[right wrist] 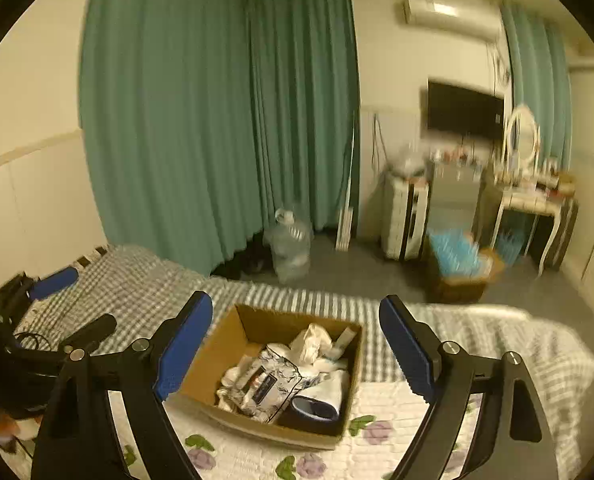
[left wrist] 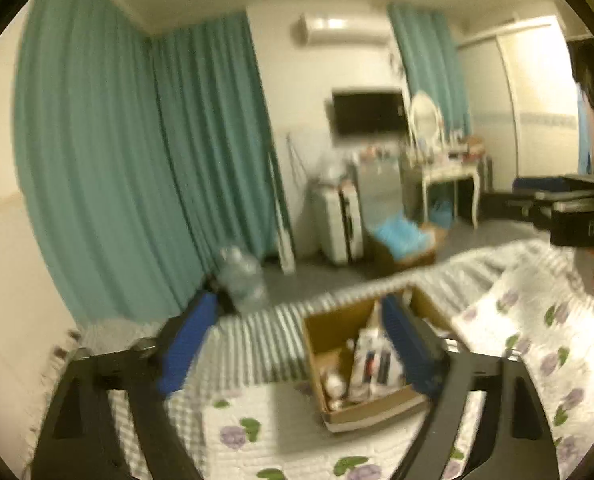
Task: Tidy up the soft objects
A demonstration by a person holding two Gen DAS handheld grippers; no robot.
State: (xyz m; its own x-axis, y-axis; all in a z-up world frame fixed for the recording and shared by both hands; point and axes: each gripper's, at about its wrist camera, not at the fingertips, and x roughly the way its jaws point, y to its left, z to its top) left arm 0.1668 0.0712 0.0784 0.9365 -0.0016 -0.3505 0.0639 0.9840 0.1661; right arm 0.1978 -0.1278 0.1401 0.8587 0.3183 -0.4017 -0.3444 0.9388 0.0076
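A brown cardboard box (right wrist: 217,352) sits on the bed and holds several soft items: white cloths (right wrist: 311,344), a patterned packet (right wrist: 273,384) and a dark slipper (right wrist: 315,408). My right gripper (right wrist: 295,344) is open and empty, hovering above and in front of the box. The box also shows in the left wrist view (left wrist: 317,344), below my left gripper (left wrist: 297,344), which is open and empty. The left gripper also shows at the left edge of the right wrist view (right wrist: 77,300).
The bed has a floral quilt (right wrist: 377,440) and a checked cover (right wrist: 137,280). On the floor beyond stand a clear water jug (right wrist: 291,244), a basket with blue cloth (right wrist: 457,264), a white suitcase (right wrist: 405,220) and a dressing table (right wrist: 529,200). Teal curtains (right wrist: 177,120) hang behind.
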